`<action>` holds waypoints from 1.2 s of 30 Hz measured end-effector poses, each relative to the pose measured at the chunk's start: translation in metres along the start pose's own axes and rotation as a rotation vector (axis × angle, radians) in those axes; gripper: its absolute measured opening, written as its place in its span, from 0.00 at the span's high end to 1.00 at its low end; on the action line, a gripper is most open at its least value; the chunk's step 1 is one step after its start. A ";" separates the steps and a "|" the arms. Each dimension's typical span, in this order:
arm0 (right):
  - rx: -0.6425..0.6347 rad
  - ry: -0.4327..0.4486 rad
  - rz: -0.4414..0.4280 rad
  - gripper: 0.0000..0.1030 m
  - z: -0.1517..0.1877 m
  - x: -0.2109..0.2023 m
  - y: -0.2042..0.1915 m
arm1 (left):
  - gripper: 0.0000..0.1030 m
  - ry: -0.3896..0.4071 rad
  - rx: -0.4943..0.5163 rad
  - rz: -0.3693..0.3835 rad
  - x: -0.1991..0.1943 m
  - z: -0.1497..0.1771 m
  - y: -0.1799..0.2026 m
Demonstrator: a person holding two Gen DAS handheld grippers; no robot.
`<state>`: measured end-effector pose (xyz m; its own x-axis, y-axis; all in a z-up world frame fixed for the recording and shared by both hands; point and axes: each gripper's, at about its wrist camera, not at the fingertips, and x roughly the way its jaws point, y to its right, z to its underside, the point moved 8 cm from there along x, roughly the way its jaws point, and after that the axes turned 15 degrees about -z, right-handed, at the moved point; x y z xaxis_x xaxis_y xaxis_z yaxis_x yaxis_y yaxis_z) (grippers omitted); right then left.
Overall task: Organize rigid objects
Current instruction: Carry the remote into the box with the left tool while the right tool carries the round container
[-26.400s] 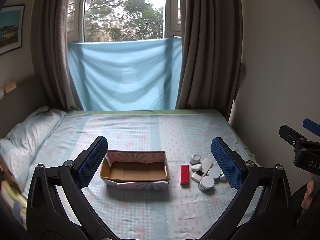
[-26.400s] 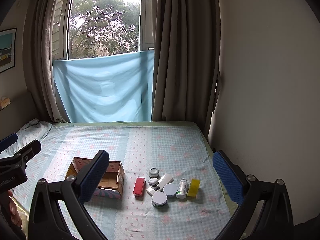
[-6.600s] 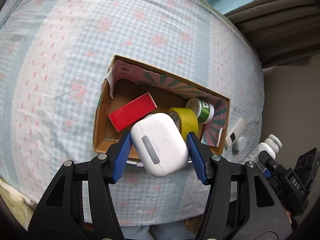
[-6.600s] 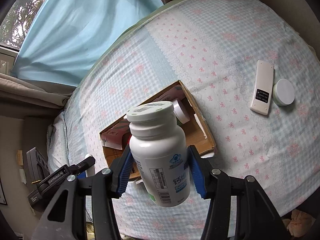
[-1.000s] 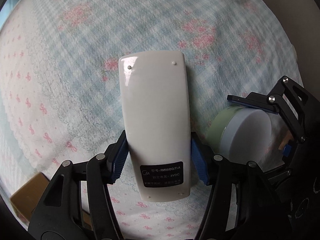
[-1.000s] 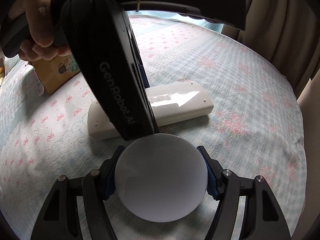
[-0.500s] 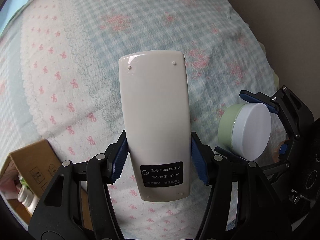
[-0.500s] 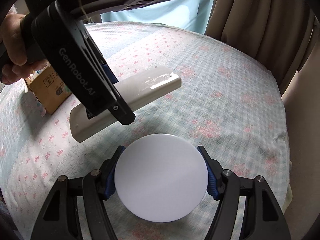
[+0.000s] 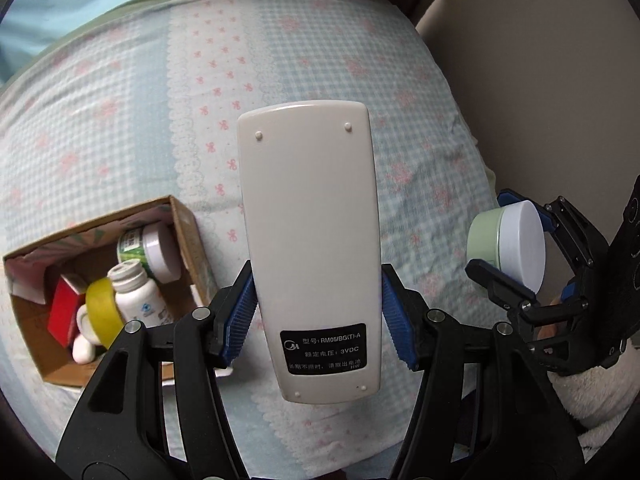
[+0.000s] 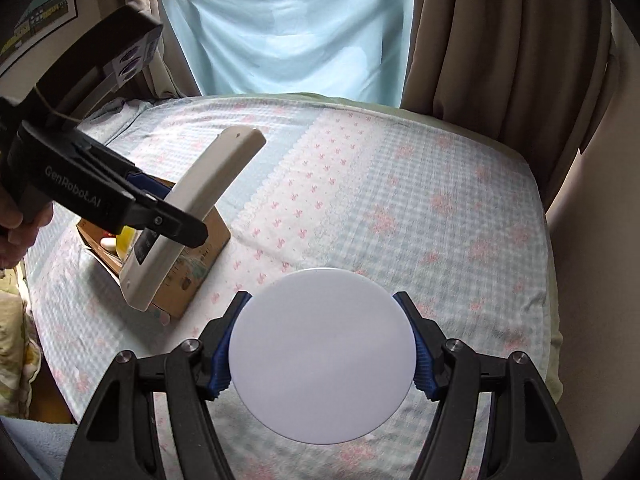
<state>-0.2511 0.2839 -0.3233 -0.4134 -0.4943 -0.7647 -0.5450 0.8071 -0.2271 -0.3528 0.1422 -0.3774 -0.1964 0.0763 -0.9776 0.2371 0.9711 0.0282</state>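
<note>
Bed (image 9: 320, 60) sheet below, left hand-held gripper (image 9: 316, 316) pinching white remote (image 9: 310, 240) near its label end, right hand-held gripper (image 10: 322, 354) pinching white-lidded jar (image 10: 322, 354), both aloft beside crowded cardboard box (image 9: 188, 236); long remote could pivot, slip.

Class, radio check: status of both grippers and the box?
Left gripper shut on remote, aloft. Right gripper shut on jar. Box open, part-filled; nothing blocking.

Soft daylight, mild shadows, sharp focus (heavy fisheye bending, dark corners).
</note>
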 end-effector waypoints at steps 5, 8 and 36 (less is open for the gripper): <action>0.049 0.023 -0.005 0.36 -0.034 -0.012 -0.048 | 0.46 0.014 -0.055 0.010 -0.032 0.022 -0.066; 0.105 0.034 0.007 0.36 -0.053 -0.012 -0.080 | 0.46 0.006 -0.087 0.024 -0.042 0.035 -0.111; 0.340 -0.108 -0.036 0.36 -0.132 0.208 -0.220 | 0.46 -0.214 -0.064 0.087 0.078 0.089 -0.317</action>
<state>-0.3137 -0.0395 -0.3529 -0.3088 -0.5017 -0.8081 -0.2761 0.8603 -0.4286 -0.3584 -0.1795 -0.4813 0.0301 0.1172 -0.9927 0.1817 0.9759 0.1207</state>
